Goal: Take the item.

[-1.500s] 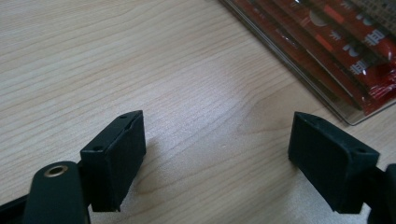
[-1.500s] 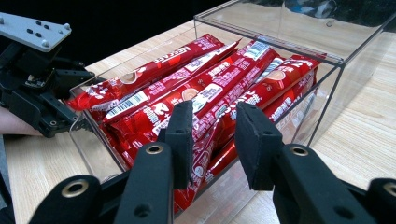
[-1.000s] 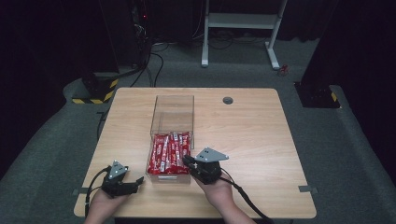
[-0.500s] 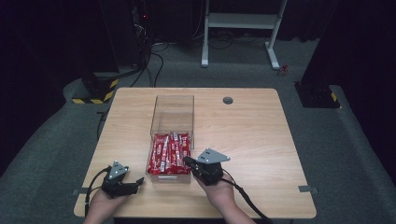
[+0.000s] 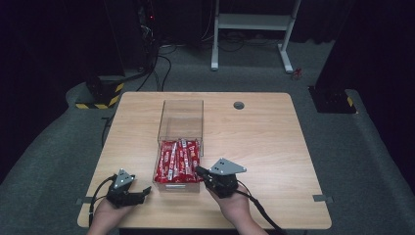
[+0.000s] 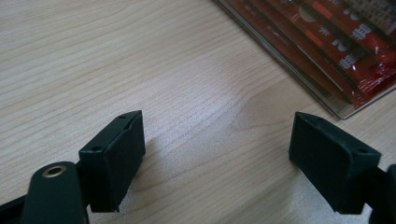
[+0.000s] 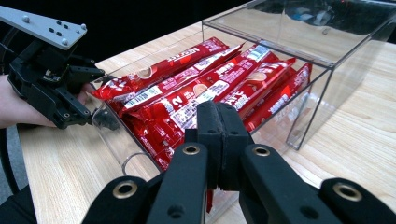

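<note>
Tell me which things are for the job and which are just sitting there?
For the job:
clear box
red snack packets
left gripper, open
right gripper, shut

Just there:
round table hole
white frame

Pretty dark room overall. The light wooden bench (image 5: 274, 161) has a small round cable hole (image 5: 239, 105) near its far edge, right of middle. Grey carpet (image 5: 362, 161) all around it. Past the far side there's a white metal frame stand (image 5: 254, 29) on the floor, with black cables (image 5: 156, 68) snaking across the carpet to its left. A yellow-and-black striped block (image 5: 100, 95) sits off the bench's far left corner, and a dark base with a similar stripe (image 5: 335, 100) off the far right.
</note>
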Tool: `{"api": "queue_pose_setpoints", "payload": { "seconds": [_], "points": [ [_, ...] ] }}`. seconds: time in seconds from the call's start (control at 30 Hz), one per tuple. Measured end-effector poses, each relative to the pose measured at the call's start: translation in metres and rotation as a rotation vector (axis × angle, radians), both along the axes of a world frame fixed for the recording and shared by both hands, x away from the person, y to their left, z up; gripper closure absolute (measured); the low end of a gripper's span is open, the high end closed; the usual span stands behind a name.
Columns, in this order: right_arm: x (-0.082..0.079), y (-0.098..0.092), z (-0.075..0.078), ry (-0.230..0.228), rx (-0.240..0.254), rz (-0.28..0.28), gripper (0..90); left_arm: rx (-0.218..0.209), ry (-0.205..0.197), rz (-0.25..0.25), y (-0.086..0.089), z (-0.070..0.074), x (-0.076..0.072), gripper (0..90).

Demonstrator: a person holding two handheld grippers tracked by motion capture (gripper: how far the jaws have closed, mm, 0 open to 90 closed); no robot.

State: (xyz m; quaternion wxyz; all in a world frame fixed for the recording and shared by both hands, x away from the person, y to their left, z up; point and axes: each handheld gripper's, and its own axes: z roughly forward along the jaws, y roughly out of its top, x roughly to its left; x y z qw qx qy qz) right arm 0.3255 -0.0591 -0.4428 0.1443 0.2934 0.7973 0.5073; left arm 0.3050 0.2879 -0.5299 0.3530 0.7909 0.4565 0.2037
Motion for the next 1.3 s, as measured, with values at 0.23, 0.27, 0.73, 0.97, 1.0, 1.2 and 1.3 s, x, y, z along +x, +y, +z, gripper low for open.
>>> {"api": "queue_pose_setpoints", "payload": {
  "seconds": [0.23,0.27,0.73,0.97,1.0,1.2,1.3],
  "points": [
    [-0.003,-0.008,0.003,0.000,0.014,-0.003,89.8,0.002,0.003,-0.003,0.000,0.000,0.001,18.7],
    [-0.003,-0.009,0.004,-0.002,0.015,-0.002,89.8,0.000,0.005,-0.003,0.000,0.000,0.001,18.7],
    [-0.002,-0.018,0.013,-0.033,0.026,-0.004,89.7,-0.001,0.000,0.002,0.000,0.000,0.000,19.0],
    [0.002,-0.024,0.021,-0.056,0.046,-0.017,89.8,0.000,0.003,0.012,0.001,0.000,-0.003,19.3],
    [0.002,-0.024,0.021,-0.057,0.047,-0.018,89.8,0.001,0.002,0.011,0.001,0.000,-0.002,19.2],
    [0.002,-0.028,0.025,-0.069,0.053,-0.032,89.8,0.004,0.001,0.012,0.001,0.000,-0.003,19.3],
    [0.002,-0.030,0.025,-0.073,0.051,-0.035,89.8,0.002,0.002,0.013,0.001,0.000,-0.003,19.3]
  ]
}}
